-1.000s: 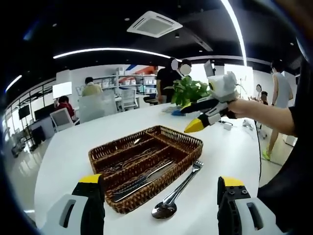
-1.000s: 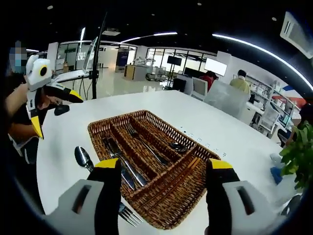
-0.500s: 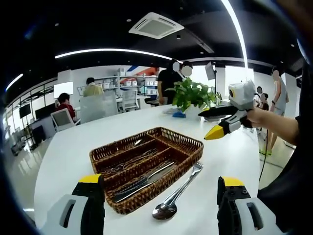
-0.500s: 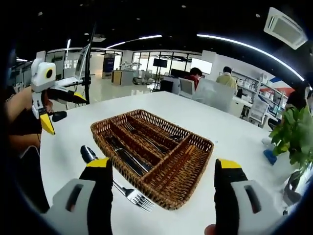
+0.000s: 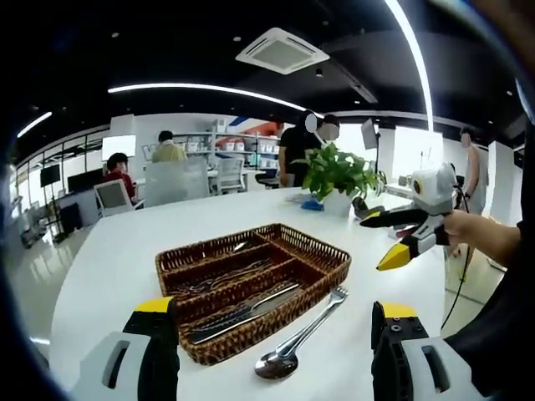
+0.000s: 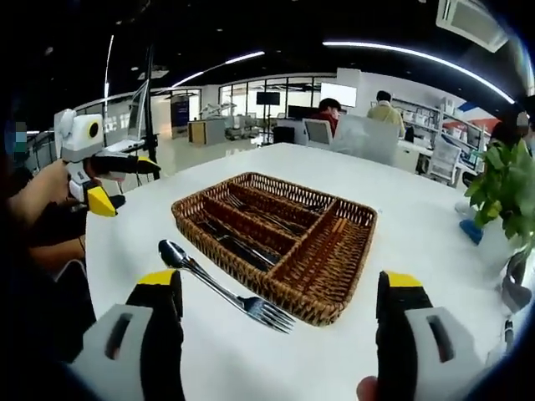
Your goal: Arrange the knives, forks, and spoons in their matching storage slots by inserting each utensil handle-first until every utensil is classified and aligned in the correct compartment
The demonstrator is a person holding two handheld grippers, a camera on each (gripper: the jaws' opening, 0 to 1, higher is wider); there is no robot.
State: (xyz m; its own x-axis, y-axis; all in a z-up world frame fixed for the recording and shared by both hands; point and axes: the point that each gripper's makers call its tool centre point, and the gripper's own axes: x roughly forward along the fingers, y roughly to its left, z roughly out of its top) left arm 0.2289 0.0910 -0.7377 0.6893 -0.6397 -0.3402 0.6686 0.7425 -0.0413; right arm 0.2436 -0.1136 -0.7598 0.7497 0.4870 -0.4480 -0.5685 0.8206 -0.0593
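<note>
While both tools gape empty, the wicker tray [image 6: 334, 267] holds cutlery (sorted).

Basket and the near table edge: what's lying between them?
A spoon and fork lie on the white table beside the wicker basket, in the right gripper view.

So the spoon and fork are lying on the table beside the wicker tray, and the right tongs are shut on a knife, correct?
Not quite. The spoon and fork do lie on the table beside the wicker tray, but the right tongs are open and hold nothing, as the right gripper view shows.
</note>
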